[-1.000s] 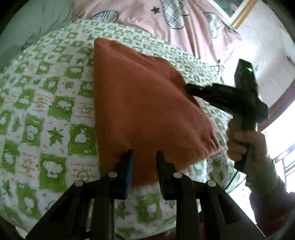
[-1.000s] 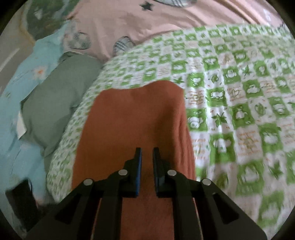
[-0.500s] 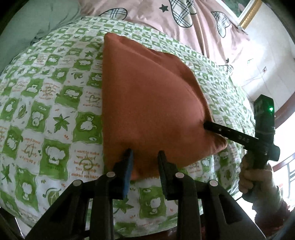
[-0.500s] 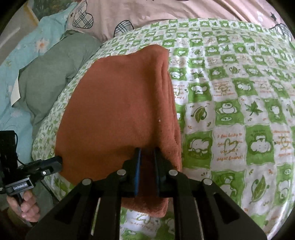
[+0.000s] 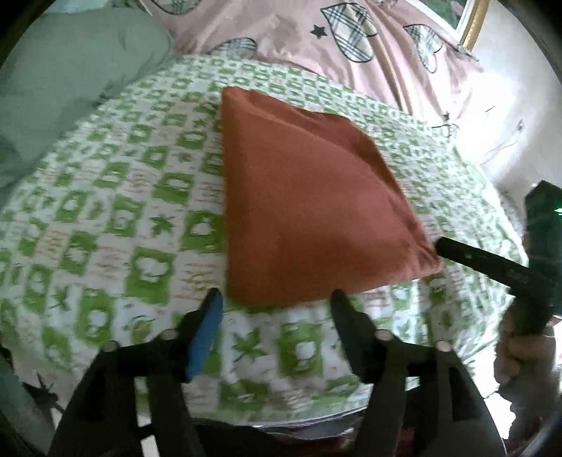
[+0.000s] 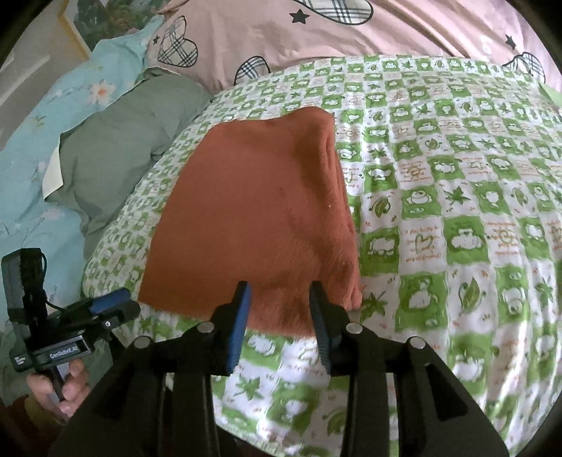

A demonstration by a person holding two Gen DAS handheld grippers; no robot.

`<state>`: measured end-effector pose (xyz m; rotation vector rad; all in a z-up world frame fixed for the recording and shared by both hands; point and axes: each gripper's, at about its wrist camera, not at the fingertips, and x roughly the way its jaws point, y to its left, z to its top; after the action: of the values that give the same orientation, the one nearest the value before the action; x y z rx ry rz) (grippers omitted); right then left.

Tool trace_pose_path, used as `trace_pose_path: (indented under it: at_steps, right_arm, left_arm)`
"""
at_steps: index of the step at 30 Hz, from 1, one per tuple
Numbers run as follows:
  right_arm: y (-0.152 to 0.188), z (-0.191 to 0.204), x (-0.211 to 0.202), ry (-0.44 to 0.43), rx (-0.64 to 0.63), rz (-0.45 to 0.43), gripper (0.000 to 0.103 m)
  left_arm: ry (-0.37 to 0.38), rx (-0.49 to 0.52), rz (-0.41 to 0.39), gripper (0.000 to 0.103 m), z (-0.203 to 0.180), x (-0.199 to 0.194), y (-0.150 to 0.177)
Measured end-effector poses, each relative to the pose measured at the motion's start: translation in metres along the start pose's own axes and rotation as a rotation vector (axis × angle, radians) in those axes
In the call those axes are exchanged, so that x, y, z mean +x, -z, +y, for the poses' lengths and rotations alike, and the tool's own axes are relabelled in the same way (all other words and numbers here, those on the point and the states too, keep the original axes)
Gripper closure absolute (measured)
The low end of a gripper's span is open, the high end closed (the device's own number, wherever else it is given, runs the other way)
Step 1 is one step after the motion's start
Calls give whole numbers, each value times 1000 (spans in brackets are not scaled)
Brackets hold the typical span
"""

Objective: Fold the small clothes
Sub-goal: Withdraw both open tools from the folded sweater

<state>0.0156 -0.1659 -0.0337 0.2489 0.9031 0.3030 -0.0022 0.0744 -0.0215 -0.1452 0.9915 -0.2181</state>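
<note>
A folded rust-orange garment (image 5: 305, 214) lies flat on the green-and-white patterned cover (image 5: 105, 218); it also shows in the right wrist view (image 6: 256, 218). My left gripper (image 5: 275, 298) is open and empty, its jaws spread wide just short of the garment's near edge. My right gripper (image 6: 281, 291) is open, its jaws standing over the garment's near corner without pinching it. In the left wrist view the right gripper (image 5: 491, 263) shows at the garment's right corner. In the right wrist view the left gripper (image 6: 105, 309) shows at the garment's left corner.
A pink quilt with plaid hearts (image 6: 316, 31) lies behind the cover. A grey-green pillow (image 6: 116, 140) and a light blue floral sheet (image 6: 52, 116) lie to the left. A wall and a gold picture frame (image 5: 474, 21) stand at the far right.
Both grippers have opened and let go of the garment, which now lies flat. Both have drawn back toward the cover's near edge.
</note>
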Motion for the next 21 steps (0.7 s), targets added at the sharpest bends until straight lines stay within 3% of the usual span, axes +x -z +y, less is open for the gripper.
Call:
trace_pose_path:
  at_steps: [4,12,17,21]
  right_arm:
    - [13,9,-1,28,-34,24,45]
    - [30,20,-9,61,-114,51,27]
    - [31,25,-22,56,-138,61,24]
    - [24,28,-42,56,-167,41,21]
  left_arm:
    - [-104,27,-9,23,3,-6,11]
    - [-208,73,3,21,3,-13,27]
    - [-273,101,-12,21,-2,-22,21]
    - [-308,148,-69,19,-13,-45,12]
